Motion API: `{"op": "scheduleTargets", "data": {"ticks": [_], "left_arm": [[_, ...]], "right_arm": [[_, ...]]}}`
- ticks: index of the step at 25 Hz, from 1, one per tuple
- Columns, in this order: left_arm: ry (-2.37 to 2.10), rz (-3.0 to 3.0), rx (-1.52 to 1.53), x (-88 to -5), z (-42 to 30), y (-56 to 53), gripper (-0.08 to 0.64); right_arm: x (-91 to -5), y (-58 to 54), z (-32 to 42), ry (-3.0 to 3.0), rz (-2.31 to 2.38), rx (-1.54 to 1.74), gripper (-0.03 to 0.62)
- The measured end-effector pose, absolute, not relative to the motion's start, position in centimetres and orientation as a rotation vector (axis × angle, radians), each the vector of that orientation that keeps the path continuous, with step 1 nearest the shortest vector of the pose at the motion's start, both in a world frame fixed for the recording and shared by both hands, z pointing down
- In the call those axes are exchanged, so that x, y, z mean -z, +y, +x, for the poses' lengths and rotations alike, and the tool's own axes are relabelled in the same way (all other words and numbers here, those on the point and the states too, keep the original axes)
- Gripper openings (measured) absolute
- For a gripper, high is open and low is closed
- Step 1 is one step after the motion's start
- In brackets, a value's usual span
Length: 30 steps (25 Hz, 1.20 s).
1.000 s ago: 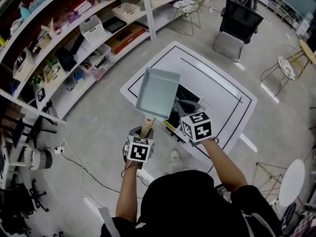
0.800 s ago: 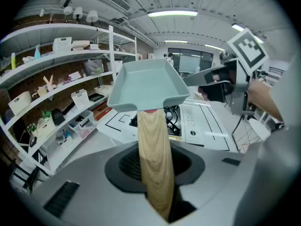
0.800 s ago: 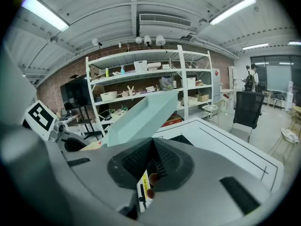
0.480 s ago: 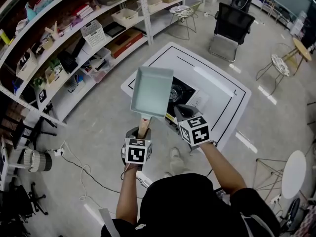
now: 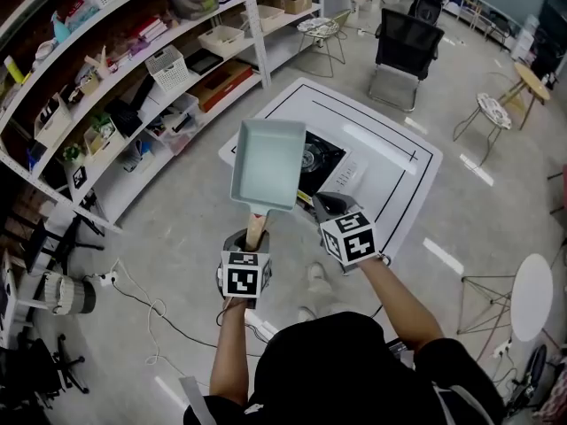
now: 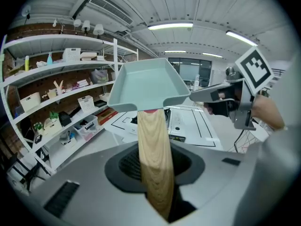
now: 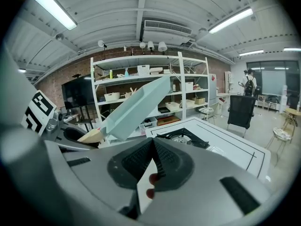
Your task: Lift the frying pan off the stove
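Note:
The frying pan (image 5: pixel 268 162) is a pale teal rectangular pan with a wooden handle (image 5: pixel 255 231). It hangs in the air above the left part of the black stove (image 5: pixel 321 160), clear of it. My left gripper (image 5: pixel 252 239) is shut on the wooden handle (image 6: pixel 153 154), and the pan (image 6: pixel 146 86) tilts up ahead of it. My right gripper (image 5: pixel 321 204) hovers to the right of the handle with its jaws shut and nothing held. From the right gripper (image 7: pixel 154 161) view, the pan (image 7: pixel 136 107) slants up on the left and the stove (image 7: pixel 183 138) lies below.
The stove sits on a low white table (image 5: pixel 399 180) marked with black lines. Long shelves (image 5: pixel 115 69) packed with bins and boxes run along the left. A black chair (image 5: pixel 406 47), wire stools (image 5: pixel 321 27) and cables on the floor (image 5: pixel 142 295) surround the table.
The pan has moved a little left and higher with my left gripper, uncovering more of the stove. My right gripper has stayed beside the handle.

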<state>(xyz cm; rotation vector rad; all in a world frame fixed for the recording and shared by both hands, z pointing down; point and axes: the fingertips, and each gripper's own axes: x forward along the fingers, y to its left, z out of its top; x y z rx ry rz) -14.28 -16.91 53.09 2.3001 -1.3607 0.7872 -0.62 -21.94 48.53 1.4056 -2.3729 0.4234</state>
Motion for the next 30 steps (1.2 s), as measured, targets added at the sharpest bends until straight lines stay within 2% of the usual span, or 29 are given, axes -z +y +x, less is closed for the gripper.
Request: {"op": "scheduleTargets", "data": {"ticks": [13, 30], "left_arm": [[-1.418, 2.321, -0.674, -50.5, -14.8, -14.0, 0.109], [-1.506, 2.287, -0.574, -47.1, -9.4, -8.5, 0.109]], "right_arm": [[-47.7, -18.4, -0.2, -2.369, 1.428, -0.373, 0.002], [-44.8, -13.1, 5.0, -2.445, 1.395, -0.335, 0.002]]}}
